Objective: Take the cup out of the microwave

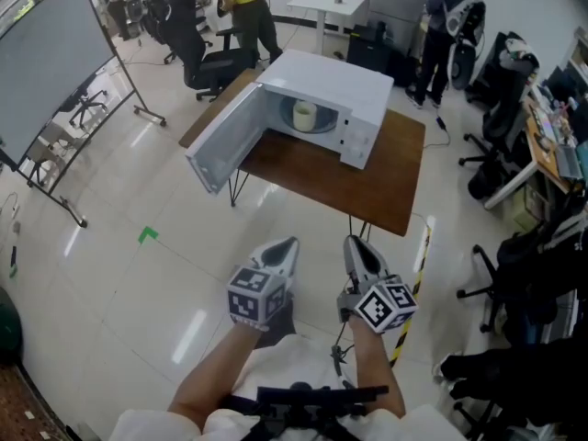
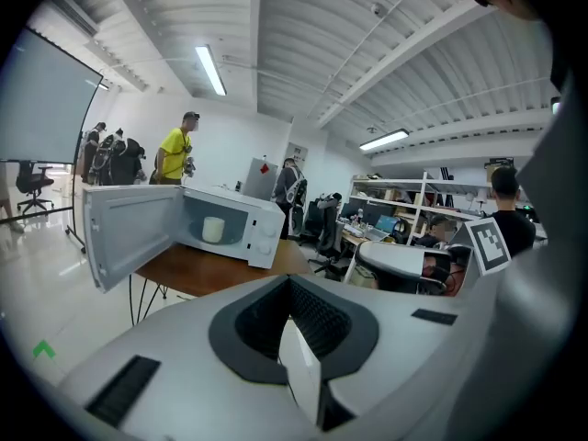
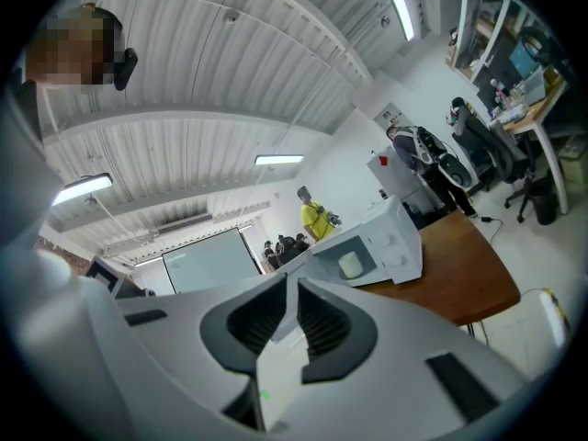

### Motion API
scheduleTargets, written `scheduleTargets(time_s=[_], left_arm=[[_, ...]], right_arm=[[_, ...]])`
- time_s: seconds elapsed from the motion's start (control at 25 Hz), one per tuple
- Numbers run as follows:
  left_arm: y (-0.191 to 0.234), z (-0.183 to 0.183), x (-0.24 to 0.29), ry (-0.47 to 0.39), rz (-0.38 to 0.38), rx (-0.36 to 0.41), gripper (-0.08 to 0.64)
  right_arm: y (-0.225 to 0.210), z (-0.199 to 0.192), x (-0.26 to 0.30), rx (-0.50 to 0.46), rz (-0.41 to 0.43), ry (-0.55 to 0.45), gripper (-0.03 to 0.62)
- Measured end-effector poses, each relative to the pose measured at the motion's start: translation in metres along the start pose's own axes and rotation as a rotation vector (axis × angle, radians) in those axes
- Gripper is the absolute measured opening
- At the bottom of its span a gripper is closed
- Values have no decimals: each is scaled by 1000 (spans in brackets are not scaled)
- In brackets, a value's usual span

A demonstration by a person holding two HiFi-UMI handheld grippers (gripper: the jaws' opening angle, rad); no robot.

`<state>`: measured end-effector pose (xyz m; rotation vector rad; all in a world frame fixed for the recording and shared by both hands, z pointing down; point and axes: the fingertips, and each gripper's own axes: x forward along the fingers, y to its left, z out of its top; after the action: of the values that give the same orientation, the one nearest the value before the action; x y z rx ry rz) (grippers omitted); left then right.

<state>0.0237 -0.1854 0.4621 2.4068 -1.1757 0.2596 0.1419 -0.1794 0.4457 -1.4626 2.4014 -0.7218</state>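
A white microwave [image 1: 323, 99] stands on a brown wooden table [image 1: 367, 186], its door [image 1: 223, 141] swung wide open to the left. A pale cup [image 1: 304, 115] stands upright inside the cavity. Both grippers hang over the floor well short of the table. My left gripper [image 1: 290, 243] has its jaws together and empty. My right gripper [image 1: 354, 243] sits beside it, jaws all but touching, holding nothing. From the left gripper view the cup [image 2: 213, 230] shows far ahead of the jaws [image 2: 289, 283]. The right gripper view has the cup [image 3: 350, 265] beyond its jaws [image 3: 291, 288].
A rolling whiteboard [image 1: 46, 72] stands at the left. Several people and office chairs [image 1: 216, 67] are behind the table. Desks and chairs [image 1: 514, 154] crowd the right side. A yellow-black post [image 1: 418, 274] stands by the table's near corner. Green tape [image 1: 147, 235] marks the floor.
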Motion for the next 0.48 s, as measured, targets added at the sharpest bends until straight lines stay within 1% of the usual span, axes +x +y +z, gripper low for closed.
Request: scheduleTargets(time_s=[0.2, 0.32, 0.36, 0.48], left_arm=[[42, 27, 42, -16, 1, -11, -11], [72, 51, 66, -18, 5, -20, -11], [83, 58, 74, -19, 8, -20, -11], [112, 78, 98, -29, 11, -14, -11]], right_arm=[[-20, 5, 60, -31, -4, 17, 61], [-30, 8, 109, -47, -11, 39, 93], [-33, 9, 126, -52, -12, 48, 112], [-39, 9, 172, -86, -12, 77, 124]])
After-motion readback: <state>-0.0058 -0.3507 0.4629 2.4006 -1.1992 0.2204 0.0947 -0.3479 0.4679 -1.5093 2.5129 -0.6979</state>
